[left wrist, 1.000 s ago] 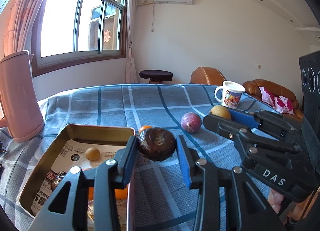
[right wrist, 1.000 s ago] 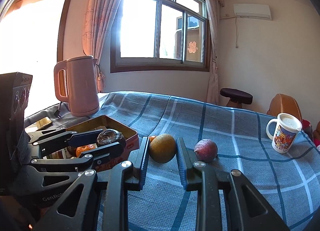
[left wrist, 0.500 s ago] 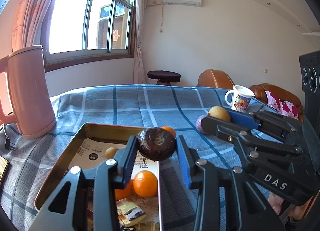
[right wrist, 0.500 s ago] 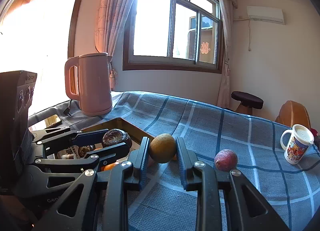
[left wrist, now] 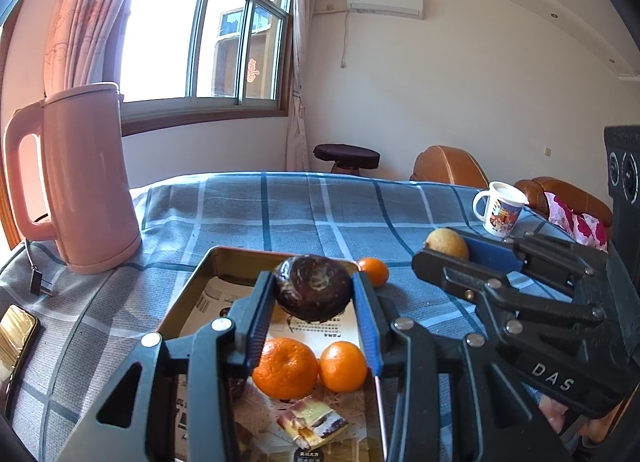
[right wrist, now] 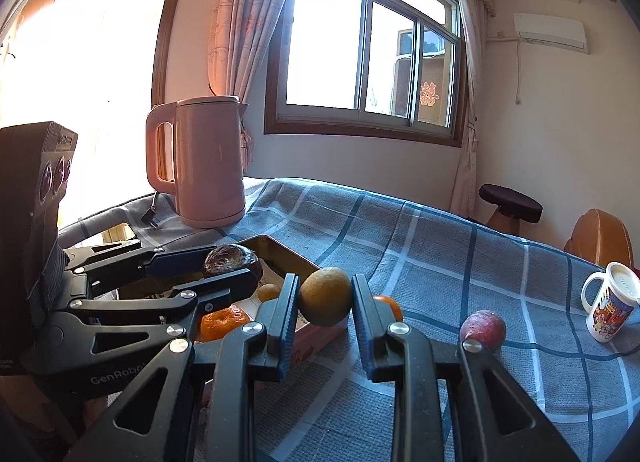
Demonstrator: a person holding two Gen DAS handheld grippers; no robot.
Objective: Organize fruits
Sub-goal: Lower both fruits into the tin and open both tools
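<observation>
Your left tool (left wrist: 313, 304) has open tin (left wrist: 188, 294) floor at 12 o'clock; oranges (left wrist: 285, 367) crowd 6 o'clock.

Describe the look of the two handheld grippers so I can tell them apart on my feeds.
Both share one build: black angular linkage arms with round silver rivets and flat blue pads on the fingers. The left gripper bears white "GenRobot" lettering on its arm, read from the right wrist view. The right gripper bears white "DAS" lettering, read from the left wrist view. Each has a black camera box behind. No cables or sleeves show.
</observation>
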